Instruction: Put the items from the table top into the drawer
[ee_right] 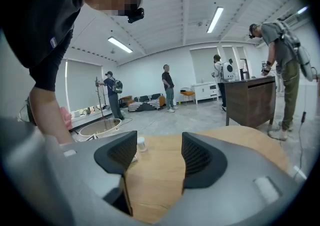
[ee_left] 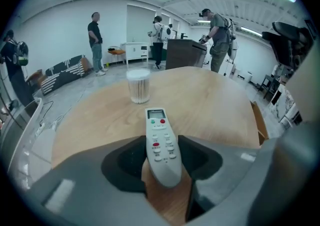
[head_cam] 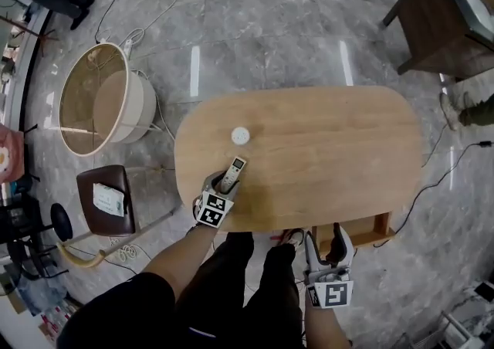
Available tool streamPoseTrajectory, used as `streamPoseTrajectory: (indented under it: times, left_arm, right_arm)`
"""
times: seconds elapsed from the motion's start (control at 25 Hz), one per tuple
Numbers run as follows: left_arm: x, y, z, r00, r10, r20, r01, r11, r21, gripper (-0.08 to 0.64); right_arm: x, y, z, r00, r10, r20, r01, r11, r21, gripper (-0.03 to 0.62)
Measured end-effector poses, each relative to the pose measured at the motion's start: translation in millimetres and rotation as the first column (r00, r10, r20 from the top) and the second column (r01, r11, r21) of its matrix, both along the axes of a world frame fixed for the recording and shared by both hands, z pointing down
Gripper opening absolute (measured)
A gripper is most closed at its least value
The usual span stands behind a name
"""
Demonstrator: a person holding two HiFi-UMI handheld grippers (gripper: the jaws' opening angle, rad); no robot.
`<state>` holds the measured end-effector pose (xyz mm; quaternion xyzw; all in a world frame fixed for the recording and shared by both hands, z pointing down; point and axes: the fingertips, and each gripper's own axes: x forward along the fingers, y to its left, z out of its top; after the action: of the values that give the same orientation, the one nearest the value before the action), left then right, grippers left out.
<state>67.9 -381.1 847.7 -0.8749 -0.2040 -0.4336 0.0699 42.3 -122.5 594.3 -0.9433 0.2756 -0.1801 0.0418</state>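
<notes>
The grey remote control (ee_left: 161, 145) is clamped at its lower end between the jaws of the left gripper (head_cam: 229, 183), near the front edge of the table (head_cam: 340, 147). A white lidded jar (head_cam: 240, 136) is left standing further back. The right gripper (ee_right: 159, 157) is held off the front edge beside the drawer (head_cam: 377, 228), its jaws released and nothing caught between them.

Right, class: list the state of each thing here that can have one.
left gripper, shut on the remote control
remote control, gripped, buttons up
right gripper, open, empty
jar, upright on the table, lid on
drawer, pulled open
</notes>
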Motion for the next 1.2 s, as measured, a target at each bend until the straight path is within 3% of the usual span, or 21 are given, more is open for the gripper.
streamPoseTrajectory:
  times: [0.32,0.6,0.84,1.2]
  left_arm:
    - [17.0,77.9,-21.2,0.977,0.215,-0.014,-0.215,0.977,-0.006,0.207]
    - [25.8,159.8,-31.7,0.909,0.414,-0.053,-0.414,0.910,-0.004,0.208]
    - [11.4,225.8,-36.0,0.856,0.512,-0.069,-0.513,0.858,-0.006,0.207]
    - [-5.6,317.6,-49.7,0.811,0.576,-0.102,-0.582,0.812,-0.045,0.206]
  right_arm:
    - [-18.0,62.2,-5.0,0.985,0.171,0.003,-0.171,0.985,-0.023,0.287]
    - [-45.9,116.9,-1.3,0.949,0.317,-0.009,-0.317,0.948,-0.020,0.285]
    - [-69.7,160.9,4.5,0.925,0.379,-0.006,-0.379,0.925,-0.011,0.284]
    - [-95.4,227.2,-4.7,0.882,0.471,-0.020,-0.470,0.882,0.040,0.284]
